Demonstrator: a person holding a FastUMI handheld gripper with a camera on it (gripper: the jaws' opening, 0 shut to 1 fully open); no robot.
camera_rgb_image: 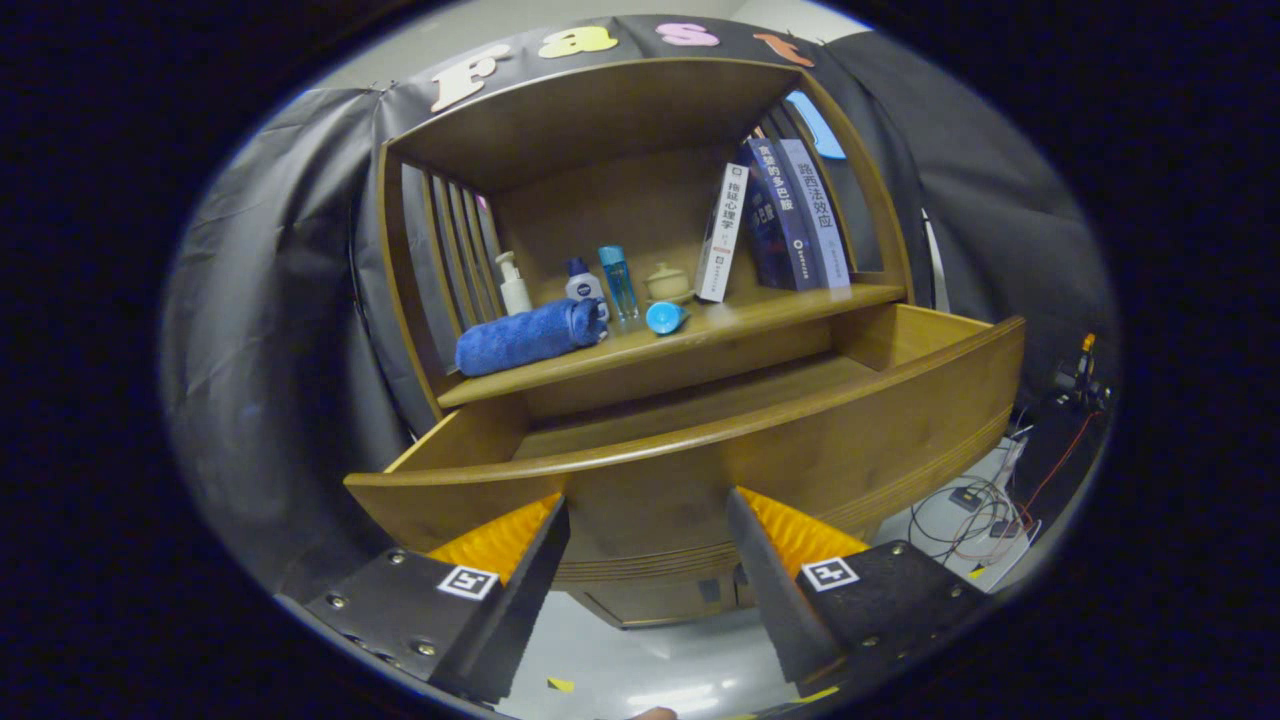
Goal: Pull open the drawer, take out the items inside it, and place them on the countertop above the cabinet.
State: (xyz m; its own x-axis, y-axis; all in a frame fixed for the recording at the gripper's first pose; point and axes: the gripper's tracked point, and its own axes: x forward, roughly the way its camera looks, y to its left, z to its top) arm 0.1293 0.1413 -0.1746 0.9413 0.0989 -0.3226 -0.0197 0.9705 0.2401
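Dim overall, light from overhead/front. Glare patch on floor (640,670) below gripper (648,510), whose fingers stand apart w/ nothing between. Countertop (720,325) shows soft sheen; cabinet (640,140) recess above is shadowed, drawer (700,450) interior dark. Strong fisheye bowing: drawer front curves. Centre sharp, rim soft w/ blue fringing.

Three books (780,225) lean at one end of the shelf, a cable tangle (975,515) lies on the floor, grey cloth (270,330) hangs around.
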